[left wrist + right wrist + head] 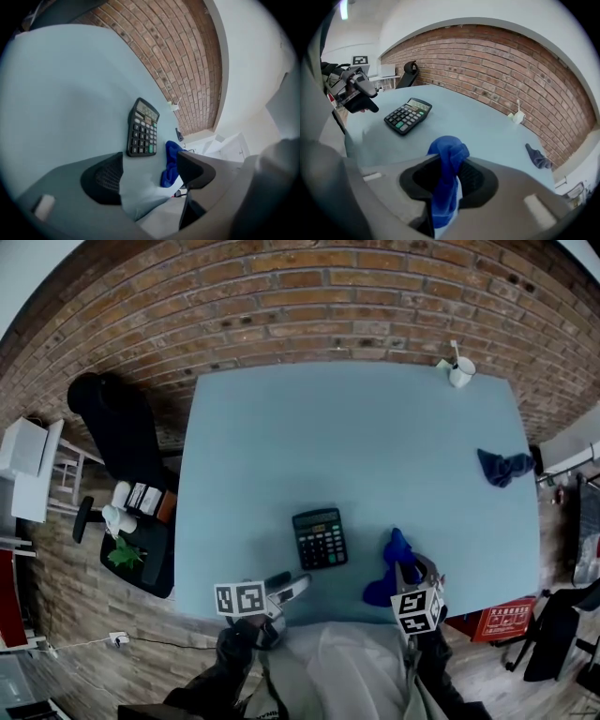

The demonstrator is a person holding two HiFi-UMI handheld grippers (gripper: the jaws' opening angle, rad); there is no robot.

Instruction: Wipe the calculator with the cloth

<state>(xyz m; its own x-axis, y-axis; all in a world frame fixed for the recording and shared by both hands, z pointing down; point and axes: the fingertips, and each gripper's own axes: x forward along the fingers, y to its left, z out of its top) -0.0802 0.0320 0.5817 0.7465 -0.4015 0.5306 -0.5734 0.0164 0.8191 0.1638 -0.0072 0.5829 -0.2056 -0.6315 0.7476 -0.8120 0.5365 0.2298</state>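
Pale-blue surface [375, 446] beneath a brick wall [309, 296]: the calculator [320, 538] lies flat near the person's edge, its long axis running away from them with the display at the far end. The blue cloth [447, 152] meant to wipe it hangs bunched between the jaws of the right gripper [449, 171], which are closed on it about midway, one end spilling out ahead of the tips. From those jaws the calculator sits ahead and off to the left, apart from the cloth, so the wipe would appear to call for a sweep leftward across the keys. The left gripper [150, 176] stands with its jaws spread wide and nothing between them; the calculator lies just beyond their tips, which makes this the nearer hand and seemingly the one to steady it. Well apart to the right, a darker cloth [503, 467] lies crumpled, and a white cup [460, 371] stands at the far corner.
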